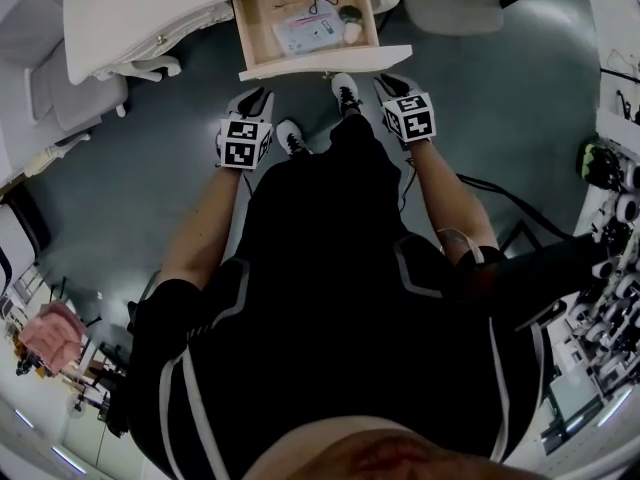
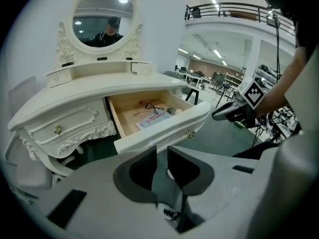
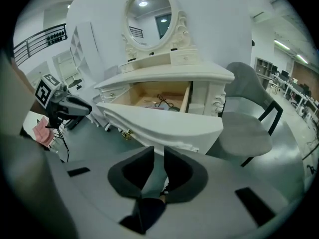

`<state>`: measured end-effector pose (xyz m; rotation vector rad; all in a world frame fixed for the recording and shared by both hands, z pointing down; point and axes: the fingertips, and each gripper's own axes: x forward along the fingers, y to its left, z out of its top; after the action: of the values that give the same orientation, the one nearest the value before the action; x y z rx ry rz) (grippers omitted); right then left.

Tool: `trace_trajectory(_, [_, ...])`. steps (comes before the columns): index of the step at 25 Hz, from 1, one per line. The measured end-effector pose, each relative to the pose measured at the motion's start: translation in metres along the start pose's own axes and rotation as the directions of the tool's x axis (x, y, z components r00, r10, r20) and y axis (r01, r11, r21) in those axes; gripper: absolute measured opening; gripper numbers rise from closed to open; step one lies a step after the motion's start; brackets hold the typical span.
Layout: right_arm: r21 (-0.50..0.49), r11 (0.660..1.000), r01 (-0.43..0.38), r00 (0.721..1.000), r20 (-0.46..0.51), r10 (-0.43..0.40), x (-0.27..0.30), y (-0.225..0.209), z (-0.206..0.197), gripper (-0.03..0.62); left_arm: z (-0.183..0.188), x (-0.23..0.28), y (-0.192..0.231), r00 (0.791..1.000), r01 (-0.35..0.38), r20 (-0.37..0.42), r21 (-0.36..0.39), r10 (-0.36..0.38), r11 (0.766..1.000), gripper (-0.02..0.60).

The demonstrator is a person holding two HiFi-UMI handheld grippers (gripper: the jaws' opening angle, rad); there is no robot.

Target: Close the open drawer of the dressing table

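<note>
Head view: the drawer [image 1: 262, 28] of the dressing table [image 1: 150, 13] stands pulled well out, with small items inside; the left gripper [image 1: 252, 98] and right gripper [image 1: 392, 86] hang near its front panel [image 1: 320, 61], neither touching it.

Left gripper view: jaws parted by a narrow gap, nothing between them; the panel lies ahead.

Right gripper view: jaws likewise slightly apart and empty.

Judgement: approach stage; the next move calls for meeting the panel squarely and pushing evenly inward (the knobs seem unnecessary).

No writing is legible; the papers in the drawer are too small to read.
</note>
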<state>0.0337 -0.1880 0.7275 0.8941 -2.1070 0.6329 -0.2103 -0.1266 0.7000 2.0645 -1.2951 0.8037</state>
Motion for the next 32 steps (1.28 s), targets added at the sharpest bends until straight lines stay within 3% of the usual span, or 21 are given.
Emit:
trace_trajectory(11, [0.028, 0.999, -0.016, 0.998, -0.060, 0.018, 0.021, -0.014, -0.020, 0.038, -0.014, 0.042, -0.002, 0.998, -0.031, -0.060, -0.083, 0.026, 0.996, 0.064])
trace_trajectory(19, [0.046, 0.999, -0.020, 0.996, -0.089, 0.024, 0.033, -0.021, -0.015, 0.035, -0.005, 0.055, -0.001, 0.997, -0.042, -0.066, -0.083, 0.037, 0.996, 0.061])
trace_trajectory(25, [0.090, 0.996, -0.022, 0.997, -0.066, 0.028, 0.038, -0.033, -0.002, 0.035, 0.010, 0.063, 0.007, 0.997, -0.065, -0.048, -0.105, 0.061, 0.992, 0.061])
trace_trajectory(32, [0.075, 0.997, -0.031, 0.998, -0.051, 0.035, 0.048, -0.042, 0.017, 0.032, 0.033, 0.070, 0.018, 0.995, -0.098, -0.039, -0.123, 0.094, 0.988, 0.061])
